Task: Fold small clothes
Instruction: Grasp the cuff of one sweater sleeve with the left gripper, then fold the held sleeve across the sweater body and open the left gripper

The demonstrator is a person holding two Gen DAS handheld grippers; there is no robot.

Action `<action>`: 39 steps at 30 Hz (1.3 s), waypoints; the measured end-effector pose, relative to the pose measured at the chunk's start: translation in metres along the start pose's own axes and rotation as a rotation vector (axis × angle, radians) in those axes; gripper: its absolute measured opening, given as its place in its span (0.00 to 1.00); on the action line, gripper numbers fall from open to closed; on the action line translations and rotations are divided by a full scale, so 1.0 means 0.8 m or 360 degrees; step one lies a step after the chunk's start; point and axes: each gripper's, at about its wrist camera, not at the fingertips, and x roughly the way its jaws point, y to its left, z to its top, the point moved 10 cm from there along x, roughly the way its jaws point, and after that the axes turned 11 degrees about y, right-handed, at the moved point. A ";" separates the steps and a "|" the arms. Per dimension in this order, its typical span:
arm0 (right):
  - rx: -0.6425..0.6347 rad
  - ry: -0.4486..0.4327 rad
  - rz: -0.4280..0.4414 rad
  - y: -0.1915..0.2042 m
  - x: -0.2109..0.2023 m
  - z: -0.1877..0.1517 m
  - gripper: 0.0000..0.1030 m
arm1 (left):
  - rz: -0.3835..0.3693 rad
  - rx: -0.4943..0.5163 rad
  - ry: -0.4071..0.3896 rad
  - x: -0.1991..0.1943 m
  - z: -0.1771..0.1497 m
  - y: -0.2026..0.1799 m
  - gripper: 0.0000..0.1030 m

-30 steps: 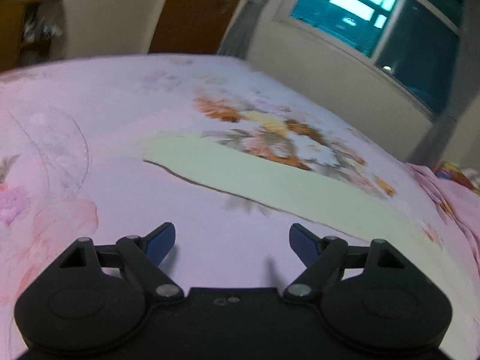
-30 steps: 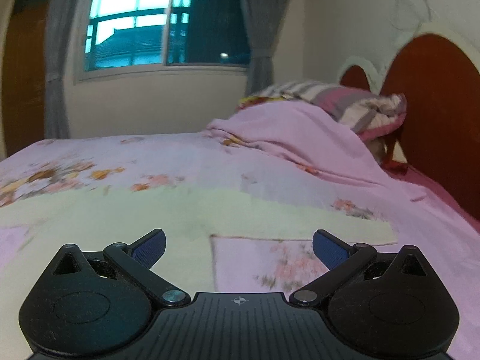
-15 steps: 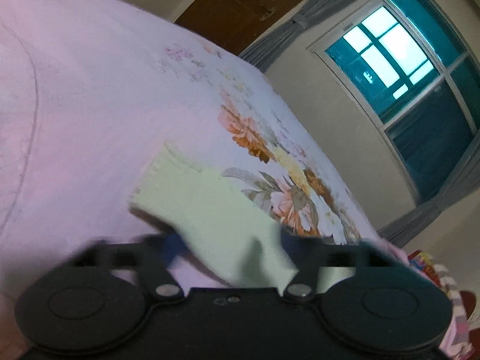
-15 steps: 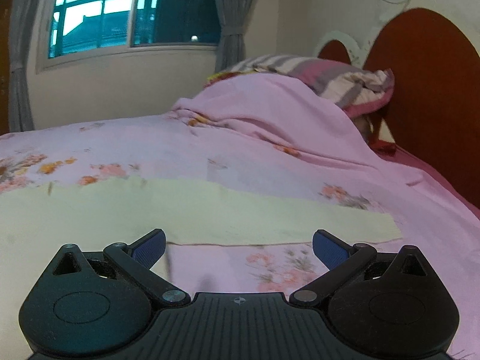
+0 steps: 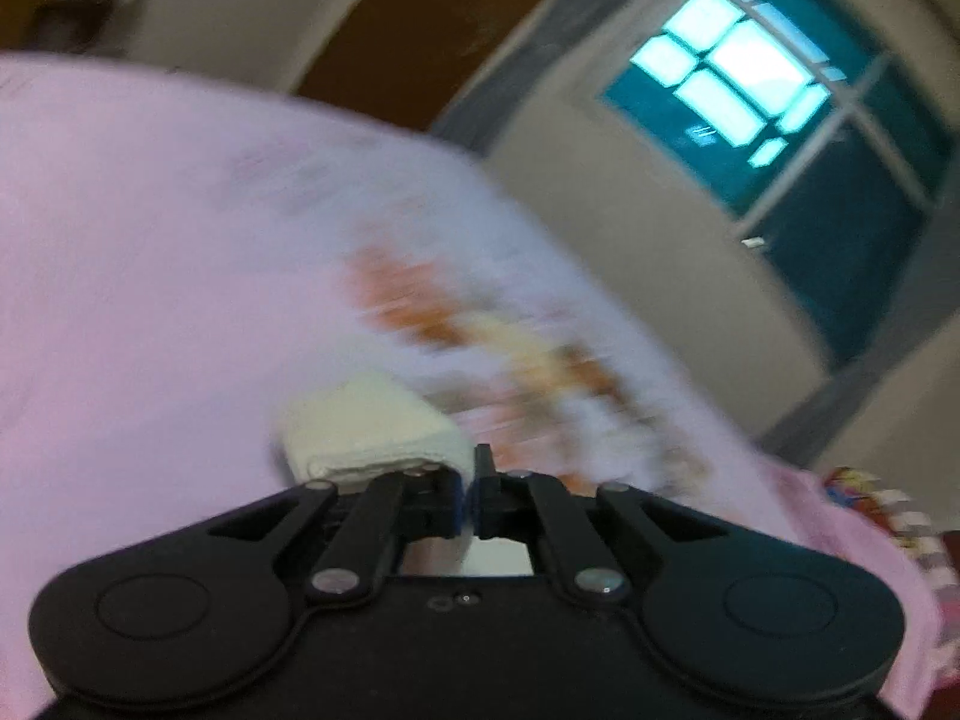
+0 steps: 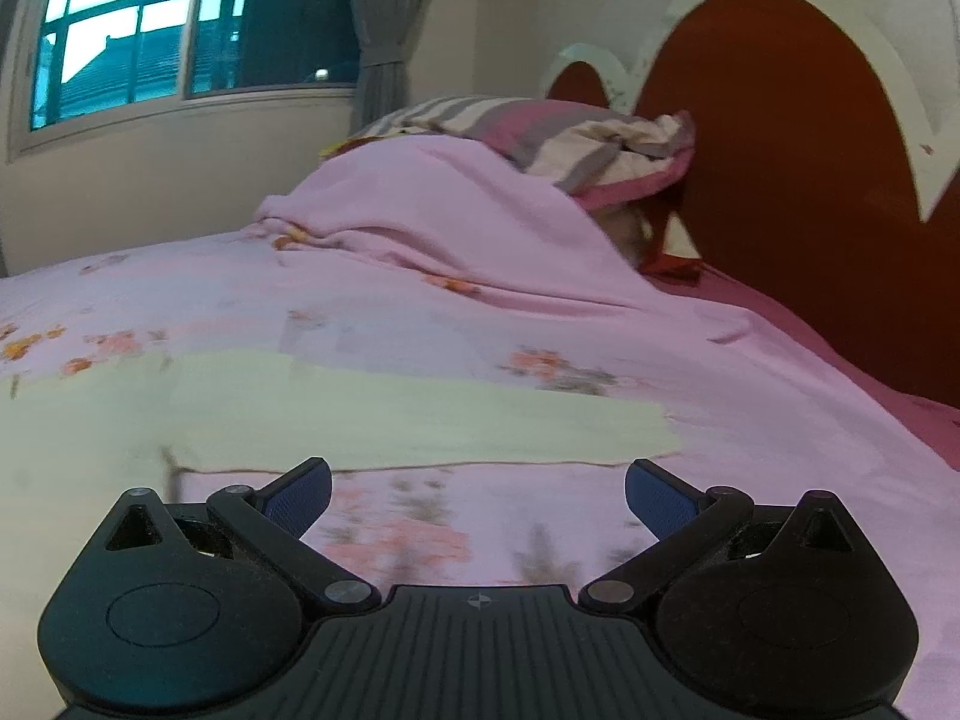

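Note:
A pale cream garment lies on the pink floral bed. In the left wrist view my left gripper (image 5: 469, 489) is shut on the garment's sleeve end (image 5: 366, 426), which is bunched up and lifted above the bedspread; this view is blurred. In the right wrist view the garment (image 6: 336, 414) lies flat, its other sleeve stretching right to an end (image 6: 636, 432). My right gripper (image 6: 477, 495) is open and empty, low over the bedspread just in front of that sleeve's near edge.
A heaped pink blanket (image 6: 432, 210) and a striped pillow (image 6: 576, 138) lie against the red headboard (image 6: 774, 138) at the back right. A window (image 6: 150, 18) with grey curtains is behind the bed. A brown door (image 5: 414, 36) stands beyond the far edge.
My left gripper closed on the sleeve end and lifted it, swinging fast. My right gripper moved a little forward and right along the other sleeve, still open.

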 end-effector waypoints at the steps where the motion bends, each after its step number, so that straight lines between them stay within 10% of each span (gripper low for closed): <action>1: 0.0011 0.0004 -0.0006 -0.009 0.000 -0.001 1.00 | -0.0047 0.0053 -0.0022 -0.003 0.007 -0.034 0.01; 8: 0.0108 0.0014 -0.0029 -0.076 -0.008 -0.018 1.00 | -0.0309 0.0531 0.0029 0.018 -0.029 -0.285 0.01; 16: 0.0257 0.0046 -0.0119 -0.175 0.001 -0.042 1.00 | -0.0368 0.0945 0.0258 0.108 -0.215 -0.476 0.01; 24: 0.0310 0.0098 -0.0150 -0.231 0.015 -0.066 1.00 | -0.0331 0.1212 0.0435 0.175 -0.378 -0.532 0.01; 35: 0.0384 0.0133 -0.0091 -0.239 0.031 -0.086 1.00 | -0.0246 0.1369 0.0540 0.203 -0.433 -0.549 0.03; 39: 0.0387 0.0148 -0.0090 -0.238 0.035 -0.089 1.00 | -0.0357 0.1450 0.0700 0.203 -0.466 -0.555 0.44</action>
